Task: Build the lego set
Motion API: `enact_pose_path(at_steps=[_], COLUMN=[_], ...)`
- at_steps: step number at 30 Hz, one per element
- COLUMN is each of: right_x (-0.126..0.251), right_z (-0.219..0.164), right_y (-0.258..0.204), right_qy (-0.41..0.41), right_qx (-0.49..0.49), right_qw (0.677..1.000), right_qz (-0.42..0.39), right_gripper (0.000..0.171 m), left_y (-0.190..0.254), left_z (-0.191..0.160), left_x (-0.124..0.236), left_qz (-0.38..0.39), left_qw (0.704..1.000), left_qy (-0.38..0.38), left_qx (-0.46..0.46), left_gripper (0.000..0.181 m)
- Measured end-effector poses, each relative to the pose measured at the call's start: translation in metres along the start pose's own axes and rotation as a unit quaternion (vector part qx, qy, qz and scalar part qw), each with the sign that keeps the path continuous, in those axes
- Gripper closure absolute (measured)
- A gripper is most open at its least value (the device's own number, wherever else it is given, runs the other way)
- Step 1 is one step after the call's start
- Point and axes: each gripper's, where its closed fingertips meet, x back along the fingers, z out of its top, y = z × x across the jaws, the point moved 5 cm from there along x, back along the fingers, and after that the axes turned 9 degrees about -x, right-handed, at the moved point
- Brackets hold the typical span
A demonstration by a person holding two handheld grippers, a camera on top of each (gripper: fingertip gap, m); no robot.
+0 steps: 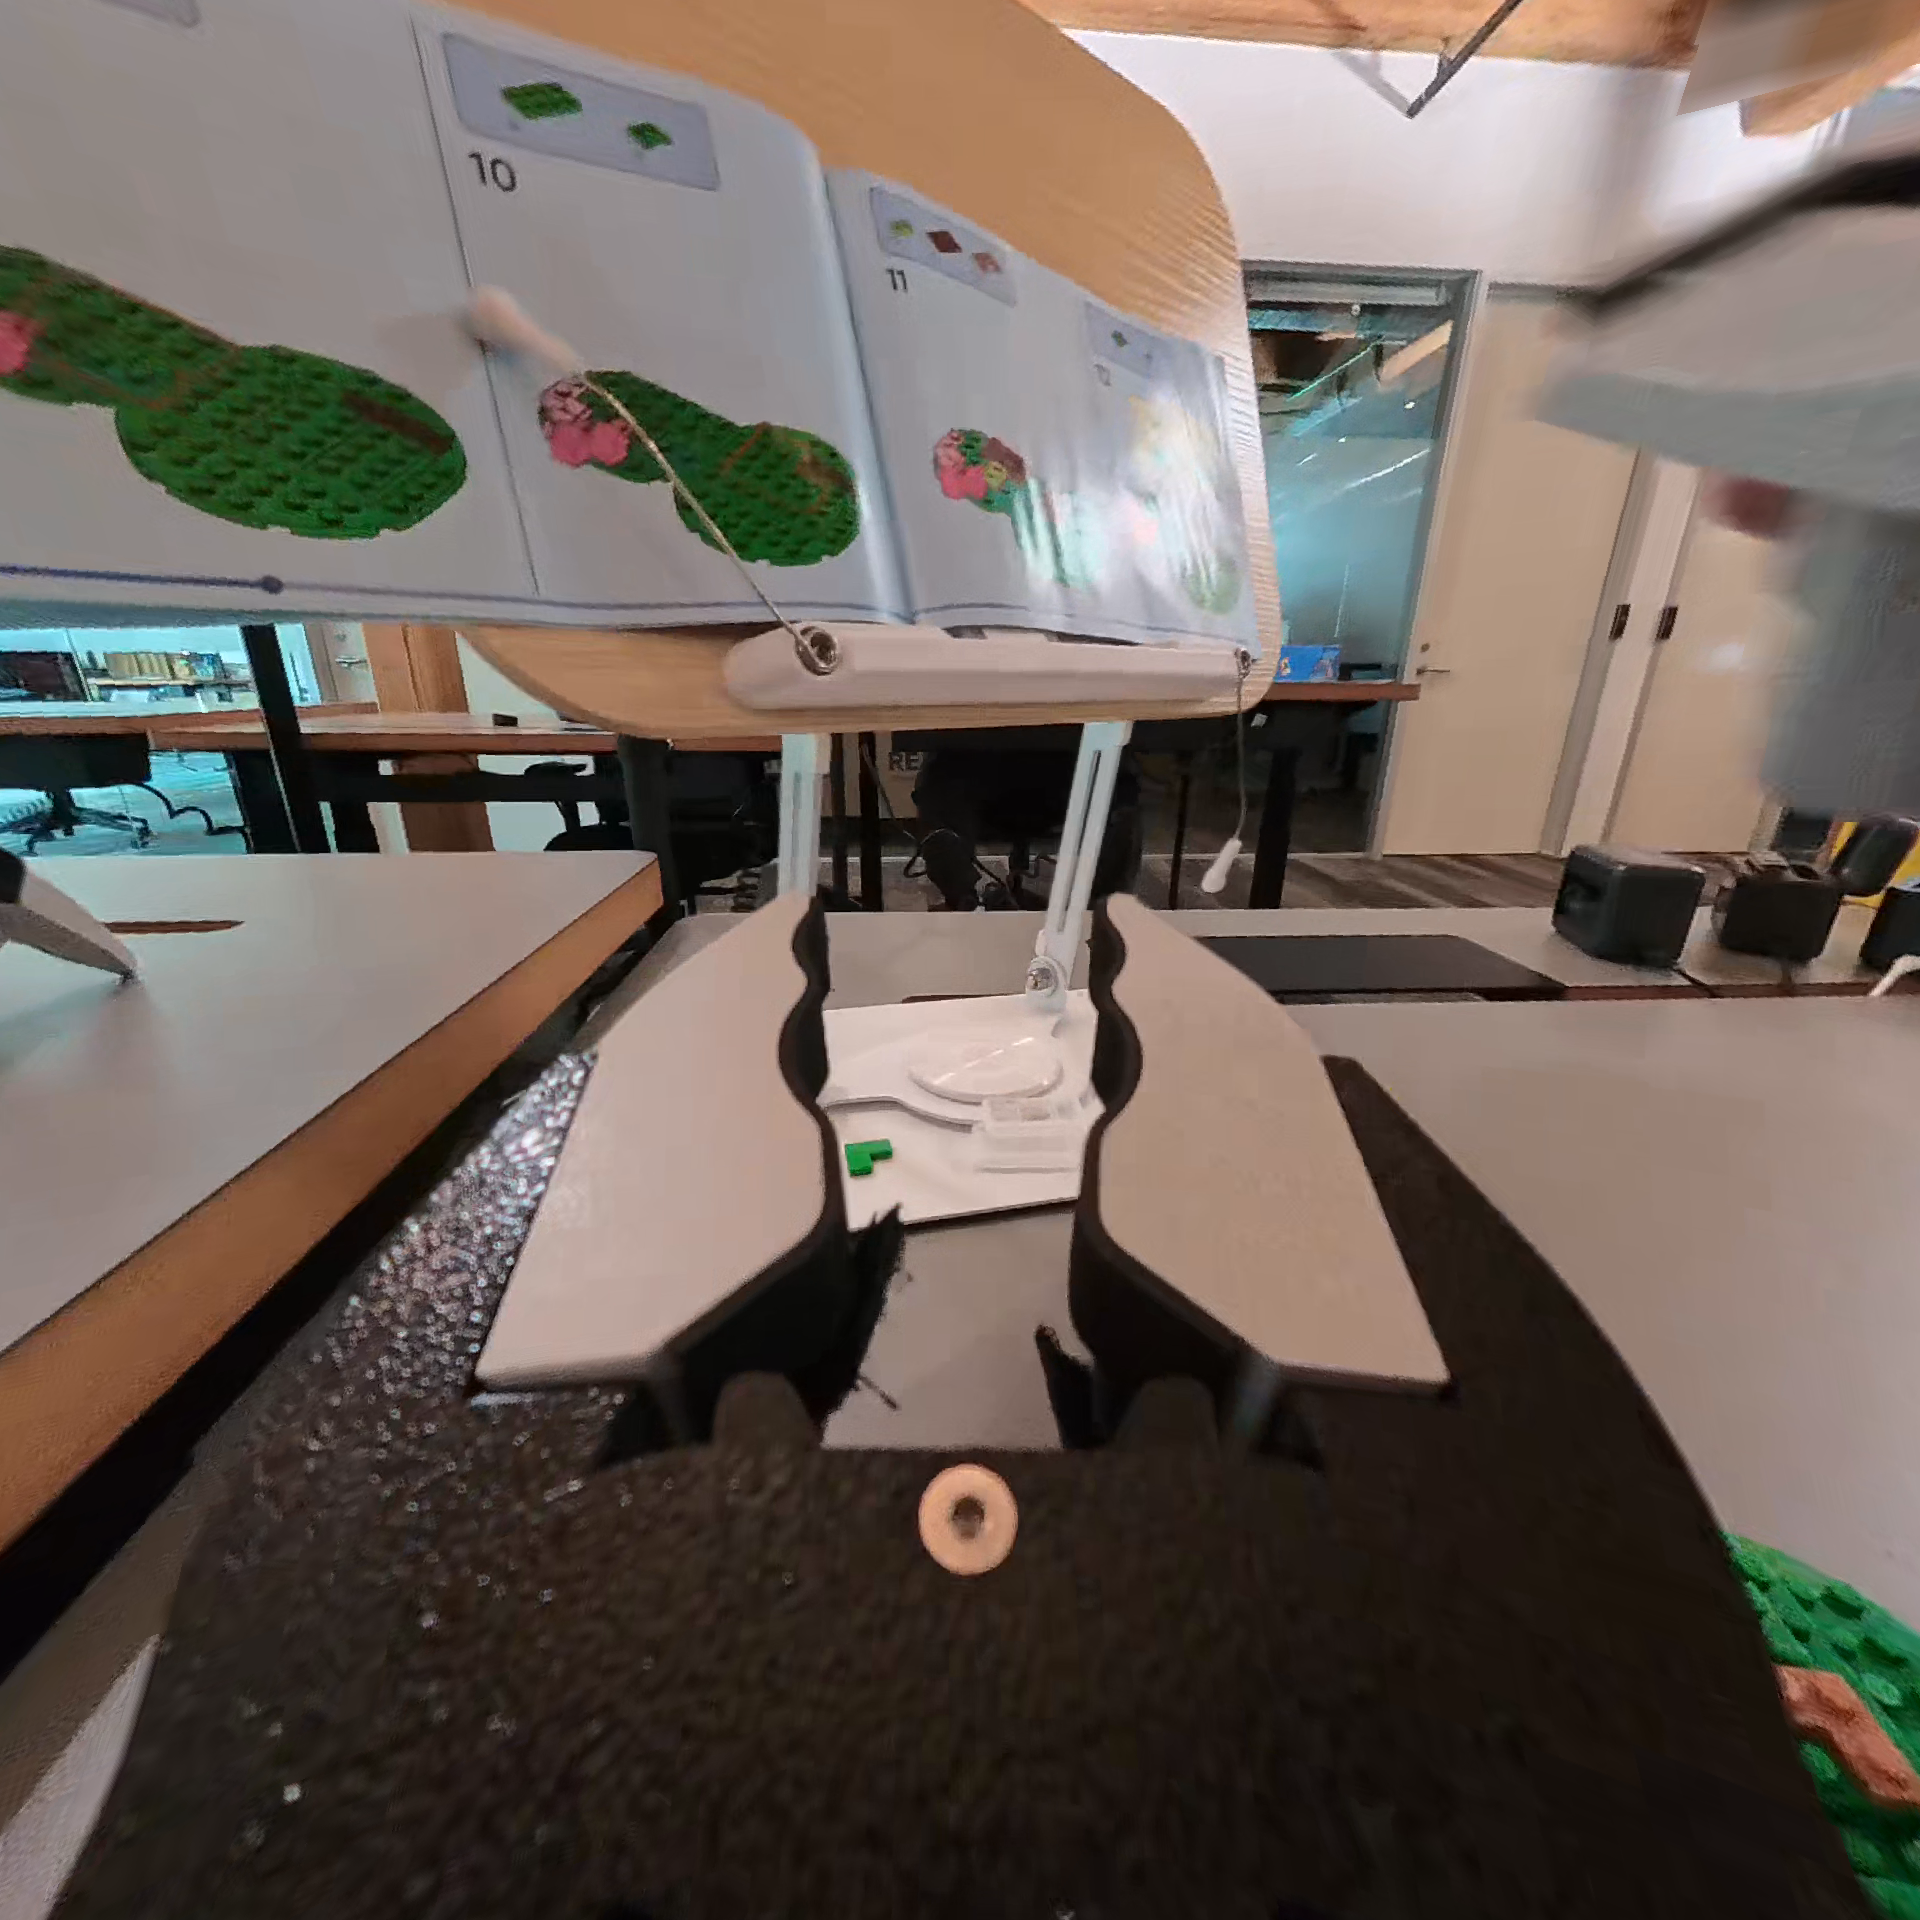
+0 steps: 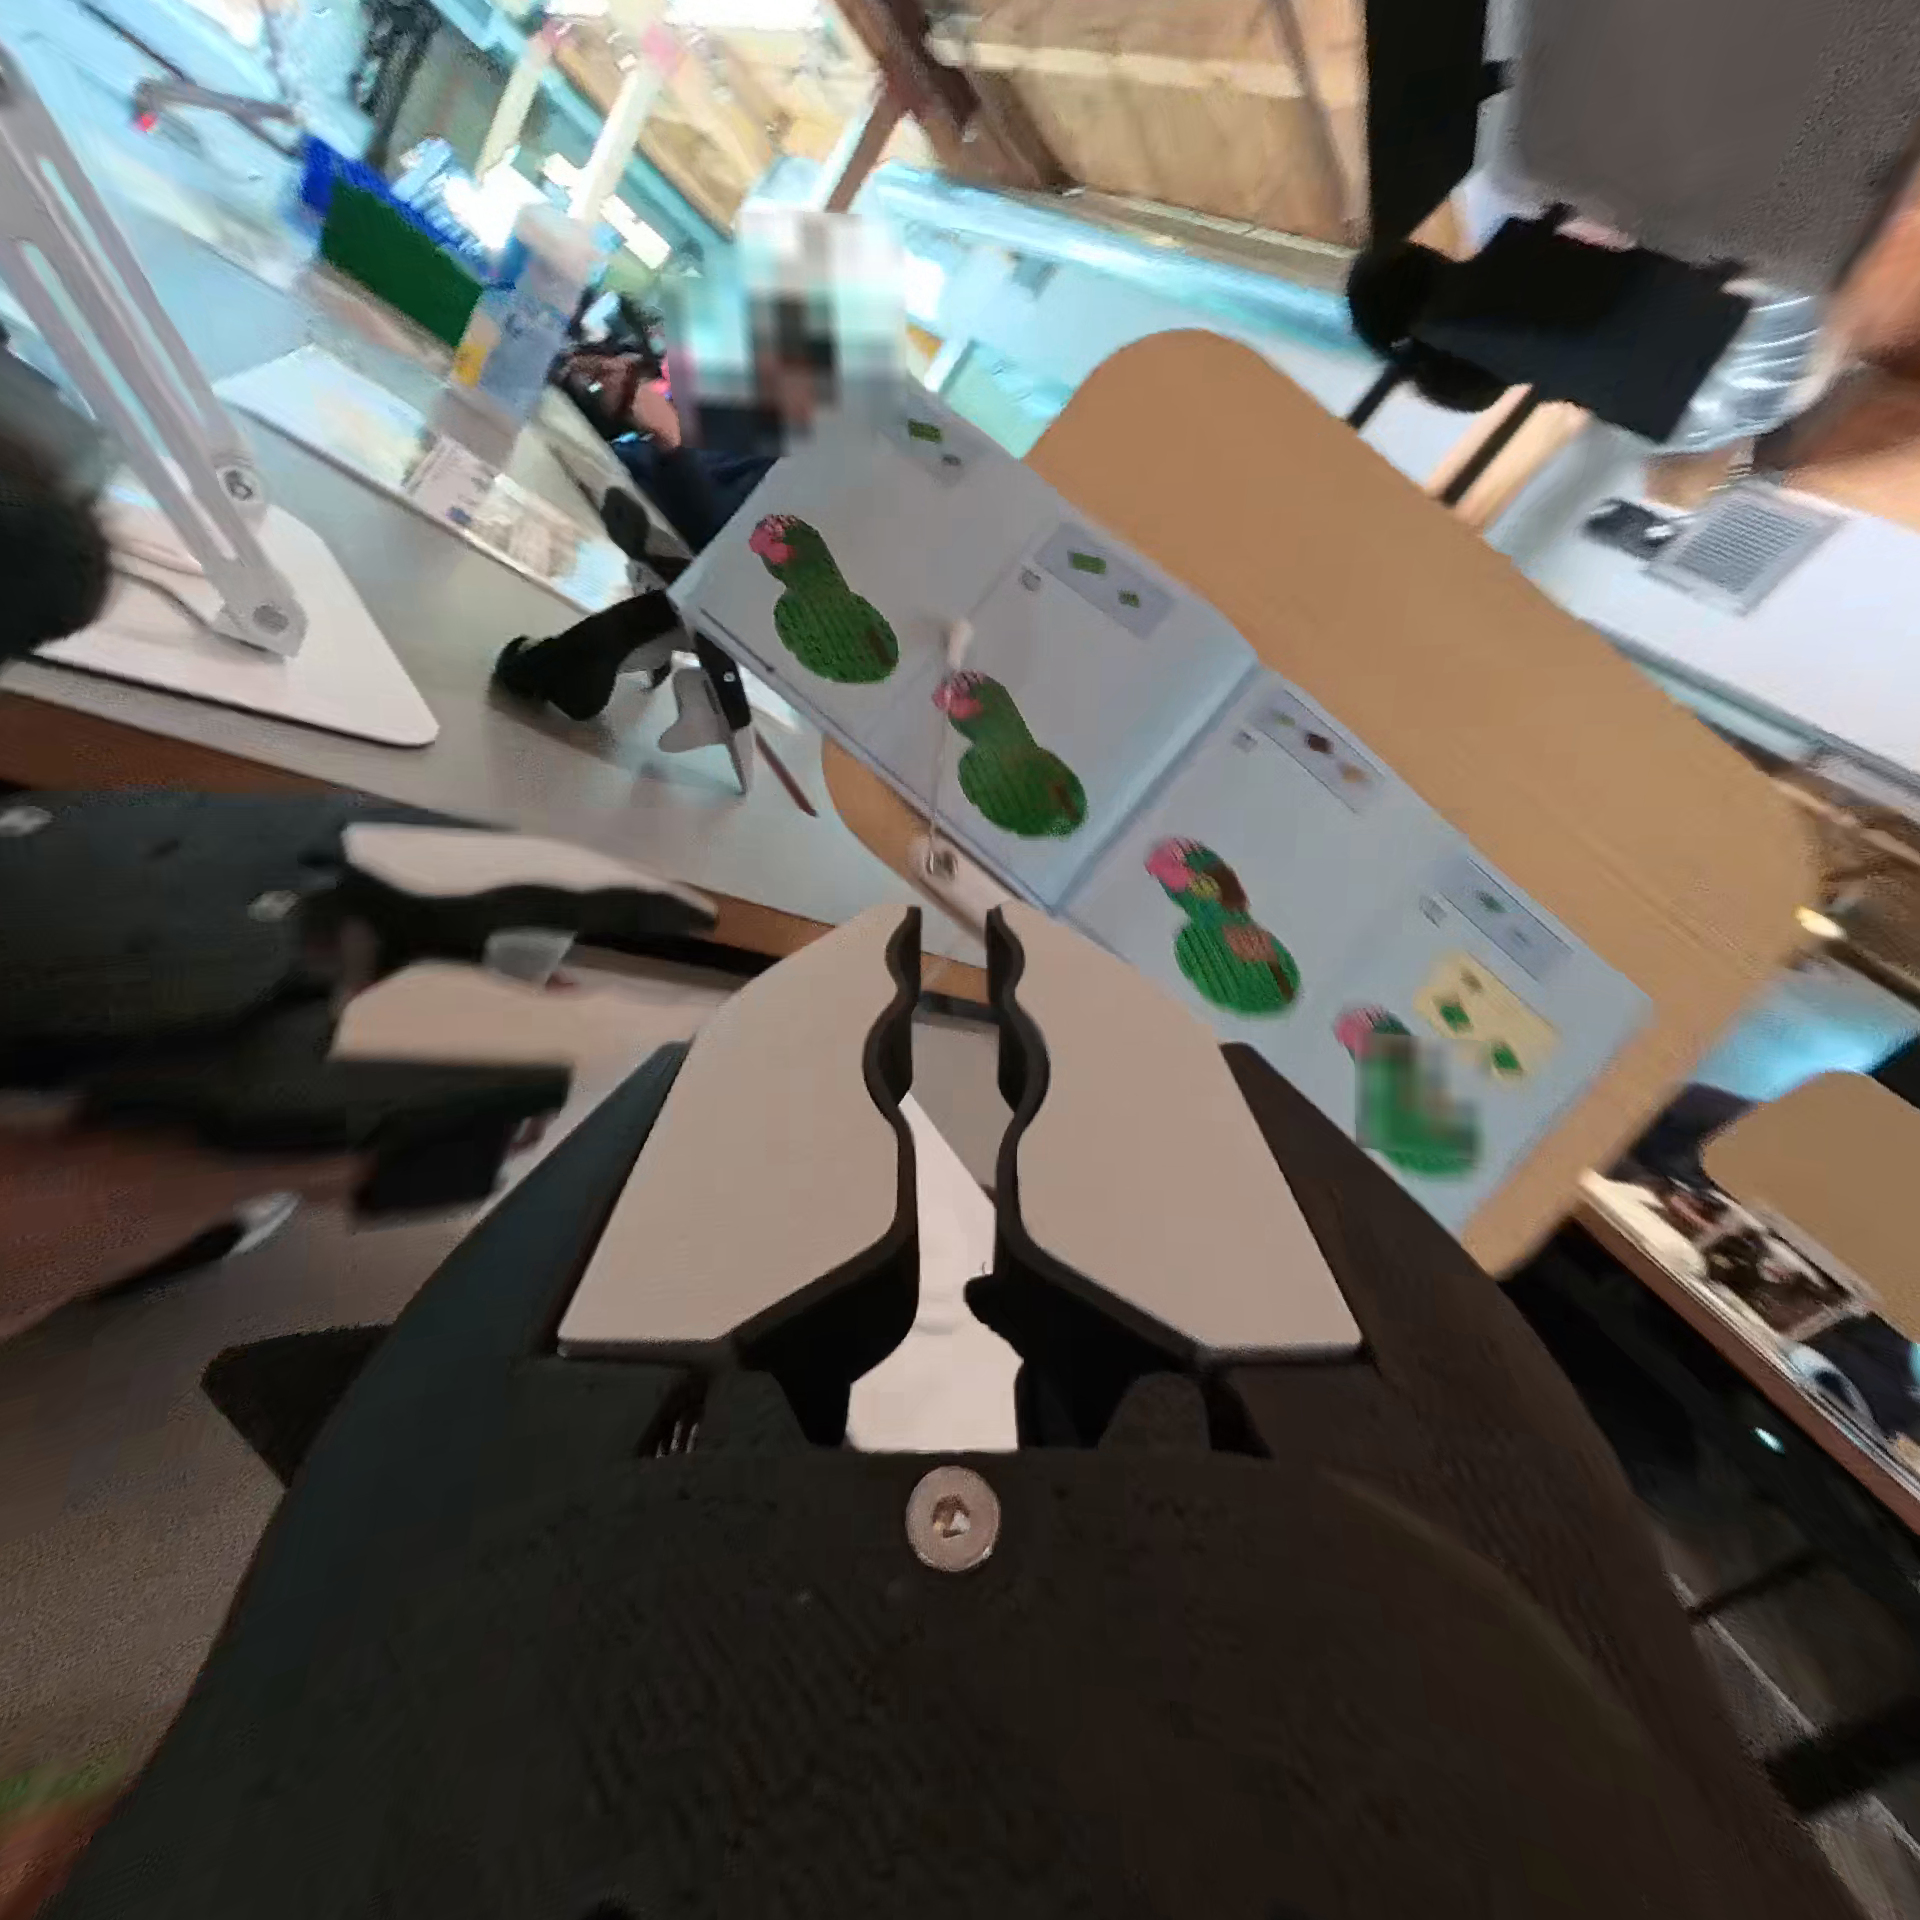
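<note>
- Our left gripper (image 1: pixel 961 940) is held level at centre frame, pointing at the white stand base (image 1: pixel 935 1174); its jaws stand wide apart with nothing between them.
- A small green piece (image 1: pixel 868 1155) lies on that base, seen in the gap near the left finger; clear pieces (image 1: pixel 1023 1138) sit just right of it.
- The open booklet (image 1: pixel 623 343) fills the upper left on a wooden board (image 1: pixel 1039 156), a wire clip (image 1: pixel 707 509) across one page.
- The green build (image 1: pixel 1839 1704) shows only at the lower right edge, on the table (image 1: pixel 1610 1143).
- Our right gripper (image 2: pixel 953 920) is rolled over, so its view tilts and blurs; it points toward the booklet (image 2: pixel 1091 779) at centre frame.
- Its jaws leave a narrow gap, holding nothing.
- The left gripper (image 2: pixel 582 987) appears at mid left of that view, fingers apart.
</note>
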Motion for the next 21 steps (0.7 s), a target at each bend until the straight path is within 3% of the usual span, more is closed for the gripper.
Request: enact_pose_path(at_steps=[4, 8, 11, 15, 18, 21], right_x=[-0.093, -0.143, -0.158, -0.166, -0.168, -0.166], right_z=[0.006, 0.010, 0.010, 0.004, 0.002, -0.001], right_y=[0.008, 0.009, 0.010, 0.003, 0.000, -0.009], right_qy=[-0.131, -0.171, -0.173, -0.200, -0.197, -0.177], right_qx=[-0.021, -0.013, 0.005, 0.035, 0.069, 0.176], right_qw=[0.990, 0.984, 0.984, 0.977, 0.976, 0.964], right_qz=[0.038, 0.039, 0.035, 0.057, 0.059, 0.090], right_gripper=[0.152, 0.144, 0.157, 0.158, 0.170, 0.170], left_y=[0.007, 0.017, 0.021, 0.020, 0.019, 0.019], left_z=[0.001, 0.001, 0.001, 0.000, 0.000, 0.000], left_x=[0.000, 0.000, 0.000, -0.001, -0.001, -0.001], left_qz=[-0.019, -0.038, -0.045, -0.046, -0.041, -0.041], left_qw=[1.000, 0.997, 0.996, 0.996, 0.997, 0.997], left_qy=[0.008, 0.010, 0.010, 0.008, 0.008, 0.008], left_qx=[-0.020, -0.061, -0.077, -0.073, -0.067, -0.069], left_gripper=[0.142, 0.145, 0.146, 0.148, 0.159, 0.161])
